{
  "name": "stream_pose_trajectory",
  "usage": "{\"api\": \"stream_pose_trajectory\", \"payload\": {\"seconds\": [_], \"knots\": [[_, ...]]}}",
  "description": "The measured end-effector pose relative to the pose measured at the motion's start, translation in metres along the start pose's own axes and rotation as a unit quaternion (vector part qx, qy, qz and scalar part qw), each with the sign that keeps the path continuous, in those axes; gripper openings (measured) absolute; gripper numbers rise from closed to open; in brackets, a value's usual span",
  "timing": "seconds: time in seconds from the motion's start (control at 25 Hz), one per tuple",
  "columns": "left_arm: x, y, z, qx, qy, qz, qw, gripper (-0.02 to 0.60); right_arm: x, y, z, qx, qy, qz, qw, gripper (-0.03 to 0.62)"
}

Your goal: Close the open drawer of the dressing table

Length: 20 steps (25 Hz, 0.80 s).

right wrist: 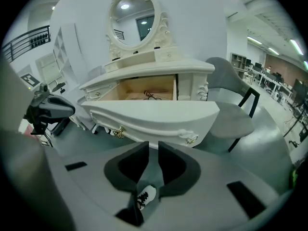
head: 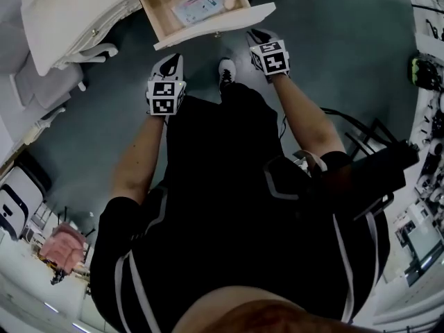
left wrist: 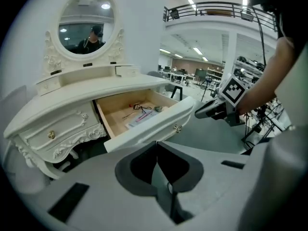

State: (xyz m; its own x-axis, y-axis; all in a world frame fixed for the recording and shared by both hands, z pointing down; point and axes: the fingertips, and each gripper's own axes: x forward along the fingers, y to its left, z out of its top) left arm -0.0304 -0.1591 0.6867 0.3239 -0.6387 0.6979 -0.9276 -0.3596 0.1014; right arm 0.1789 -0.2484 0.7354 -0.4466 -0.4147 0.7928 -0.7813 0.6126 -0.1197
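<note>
The white dressing table (head: 69,12) has its middle drawer (head: 208,28) pulled out, with papers, a cord and small items on its wooden floor. Both grippers hang in front of the drawer front without touching it. My left gripper (head: 168,66) sits below the front's left end; in the left gripper view its pads meet, so my left gripper (left wrist: 156,143) is shut and empty, facing the drawer (left wrist: 149,126). My right gripper (head: 262,39) is near the front's right end. In the right gripper view my right gripper (right wrist: 153,144) is slightly open before the drawer (right wrist: 154,117).
A grey chair (right wrist: 231,109) stands right of the table. An oval mirror (right wrist: 134,18) tops it. The person's white shoe (head: 227,71) is on the grey floor between the grippers. White furniture (head: 41,82) lies at the left, racks of equipment (head: 427,75) at the right.
</note>
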Motion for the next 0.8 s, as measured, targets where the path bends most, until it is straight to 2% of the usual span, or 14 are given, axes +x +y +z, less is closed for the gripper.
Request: {"api": "stream_pose_trajectory", "payload": {"seconds": [0.24,0.6,0.8], "knots": [[0.028,0.009,-0.013,-0.035,0.023,0.034,0.9985,0.005,0.017,-0.006,0.000,-0.001,0.001,0.008,1.000,0.052],[0.047,0.001,-0.013,-0.039,0.048,0.044,0.9971,0.005,0.026,-0.009,0.002,0.001,-0.002,0.036,0.999,0.054],[0.047,0.013,0.008,-0.043,0.055,0.060,0.9958,0.005,0.033,-0.012,0.018,0.003,-0.002,0.050,0.999,0.054]]}}
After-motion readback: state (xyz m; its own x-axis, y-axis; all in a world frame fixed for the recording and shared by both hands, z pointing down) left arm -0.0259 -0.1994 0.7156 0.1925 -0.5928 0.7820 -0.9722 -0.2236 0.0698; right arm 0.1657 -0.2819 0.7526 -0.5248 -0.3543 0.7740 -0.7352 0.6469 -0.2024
